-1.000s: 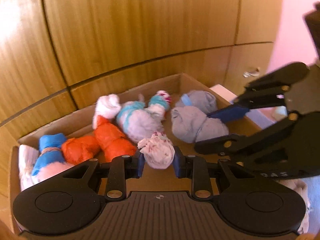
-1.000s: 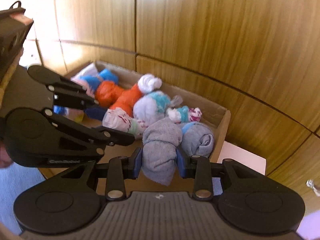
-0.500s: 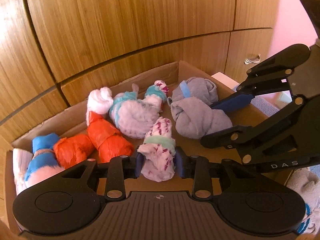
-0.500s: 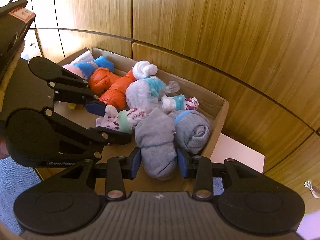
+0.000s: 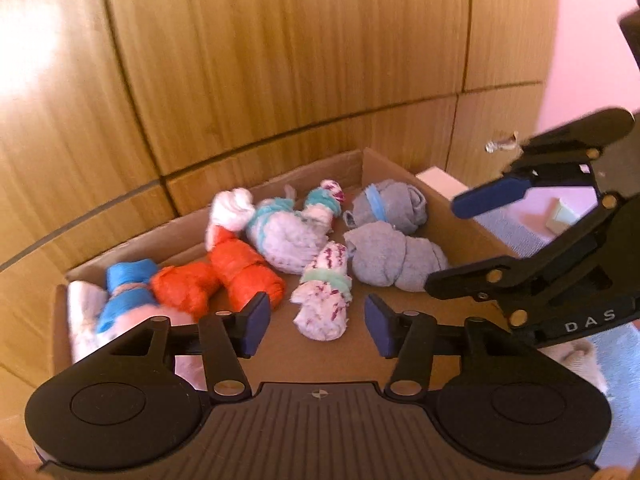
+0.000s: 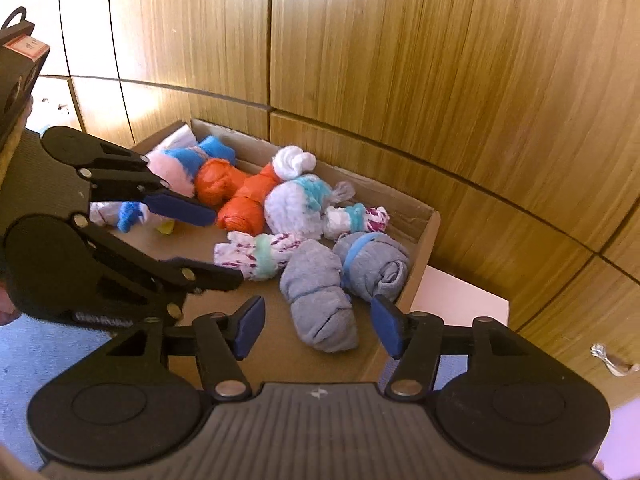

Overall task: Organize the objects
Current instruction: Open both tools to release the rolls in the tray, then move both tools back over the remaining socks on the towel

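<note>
Both tongs, left (image 5: pixel 316 326) and right (image 6: pixel 317 326), have just been opening, releasing your speckled sock roll (image 5: pixel 324 300) and grey sock roll (image 6: pixel 320 304) into the cardboard box (image 6: pixel 420 240); withdrawing low could snag them.

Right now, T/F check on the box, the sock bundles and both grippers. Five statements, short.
1. The left gripper clamps the white bundle with purple marks. False: its jaws have just been opening, the pads stand clear, and the bundle lies on the box floor.
2. The right gripper is open around the plain grey bundle. True.
3. Two orange bundles lie side by side in the cardboard box. True.
4. The grey bundle with a blue band lies outside the box. False: it sits inside, by the side wall.
5. The box stands against a wood-panelled wall. True.
</note>
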